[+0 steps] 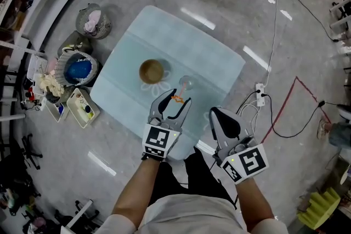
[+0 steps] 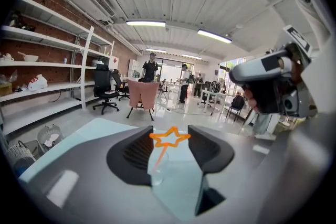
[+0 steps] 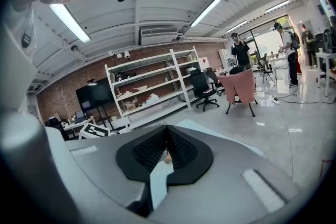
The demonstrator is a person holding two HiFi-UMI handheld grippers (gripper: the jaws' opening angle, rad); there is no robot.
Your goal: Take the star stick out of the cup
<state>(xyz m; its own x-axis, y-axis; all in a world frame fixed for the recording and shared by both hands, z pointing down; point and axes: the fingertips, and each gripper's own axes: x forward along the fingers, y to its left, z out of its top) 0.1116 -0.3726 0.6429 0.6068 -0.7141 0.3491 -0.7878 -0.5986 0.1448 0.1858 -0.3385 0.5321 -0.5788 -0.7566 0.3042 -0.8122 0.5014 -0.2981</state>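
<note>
An orange star stick [image 1: 176, 98] leans in a clear glass cup [image 1: 185, 84] on the pale blue table [image 1: 208, 57]. My left gripper [image 1: 176, 97] reaches to it from the near side. In the left gripper view the star [image 2: 169, 137] sits between the two black pads [image 2: 137, 152], its tips close to both, and the thin stick runs down into the cup [image 2: 157, 171]. That gripper [image 2: 170, 131] stands open around the star. My right gripper [image 1: 216, 113] hangs off the table's near edge, right of the left one, shut and empty [image 3: 167, 140].
A brown bowl [image 1: 152, 70] stands on the table left of the cup. Baskets and a blue bowl [image 1: 79, 69] crowd the floor at the left. A power strip [image 1: 260, 95] with cables lies at the right. A pink-draped chair [image 2: 143, 94] stands beyond the table.
</note>
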